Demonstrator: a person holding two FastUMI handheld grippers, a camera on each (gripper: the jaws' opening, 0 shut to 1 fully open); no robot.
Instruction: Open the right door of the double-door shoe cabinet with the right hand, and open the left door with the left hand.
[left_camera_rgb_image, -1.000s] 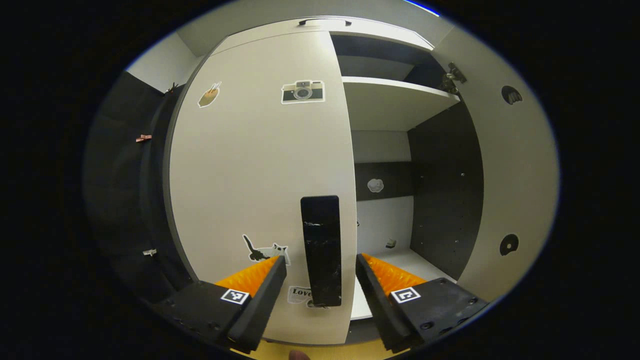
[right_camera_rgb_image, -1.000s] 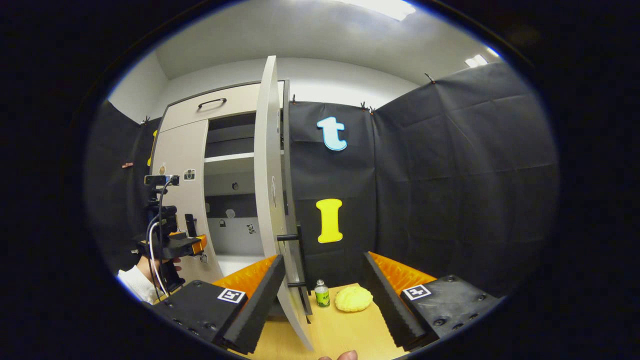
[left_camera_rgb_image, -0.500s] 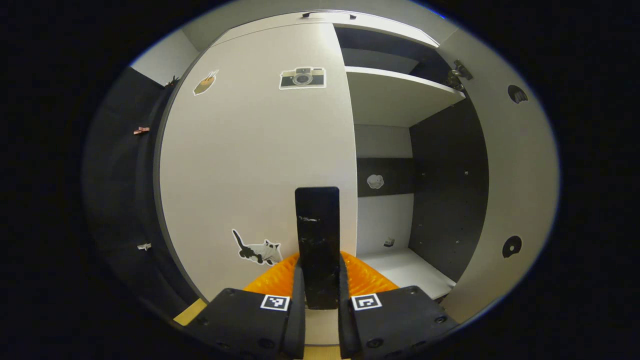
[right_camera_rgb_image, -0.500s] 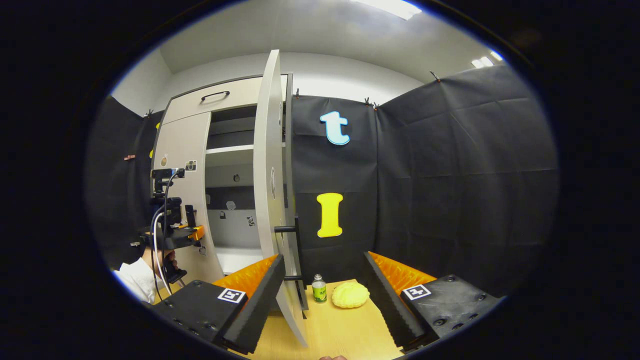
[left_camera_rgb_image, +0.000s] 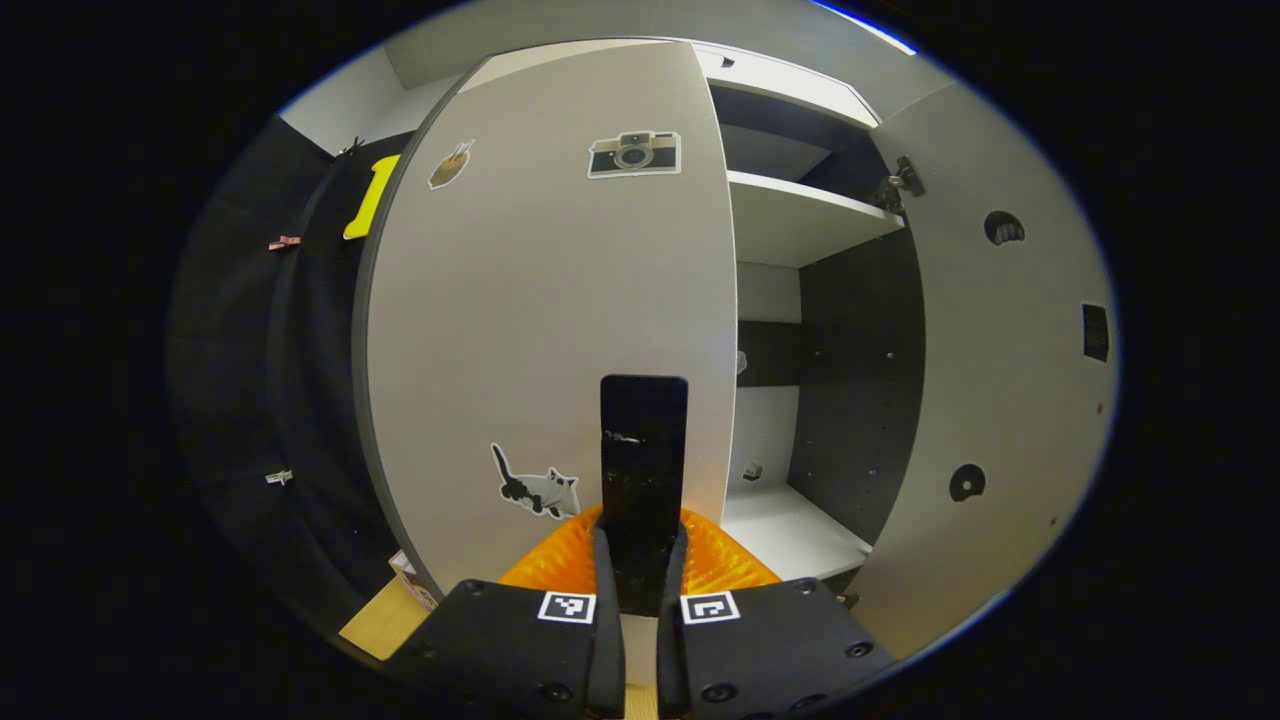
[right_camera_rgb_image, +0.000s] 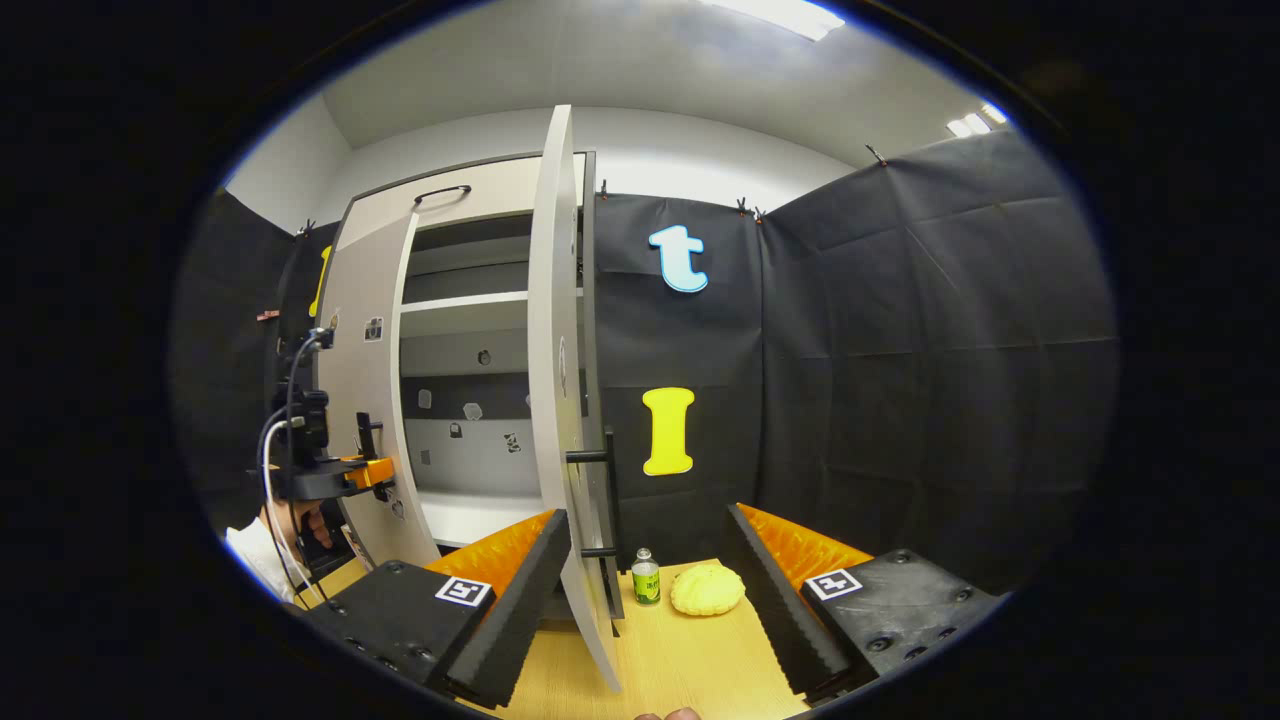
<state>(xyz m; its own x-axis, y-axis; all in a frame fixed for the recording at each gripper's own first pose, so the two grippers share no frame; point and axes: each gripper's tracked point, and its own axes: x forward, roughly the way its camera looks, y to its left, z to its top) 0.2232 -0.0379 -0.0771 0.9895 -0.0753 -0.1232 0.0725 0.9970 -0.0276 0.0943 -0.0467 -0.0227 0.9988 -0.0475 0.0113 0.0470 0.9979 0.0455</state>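
Left gripper (left_camera_rgb_image: 640, 590) is squeezed tight on the black handle (left_camera_rgb_image: 643, 470) of the left door (left_camera_rgb_image: 540, 320) right ahead; if pulled crooked, the handle could be lost.

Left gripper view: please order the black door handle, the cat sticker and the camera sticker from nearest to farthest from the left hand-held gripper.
1. Black door handle, clamped between the left hand-held gripper fingers.
2. Cat sticker, low on the door, left of the handle.
3. Camera sticker, high on the door.
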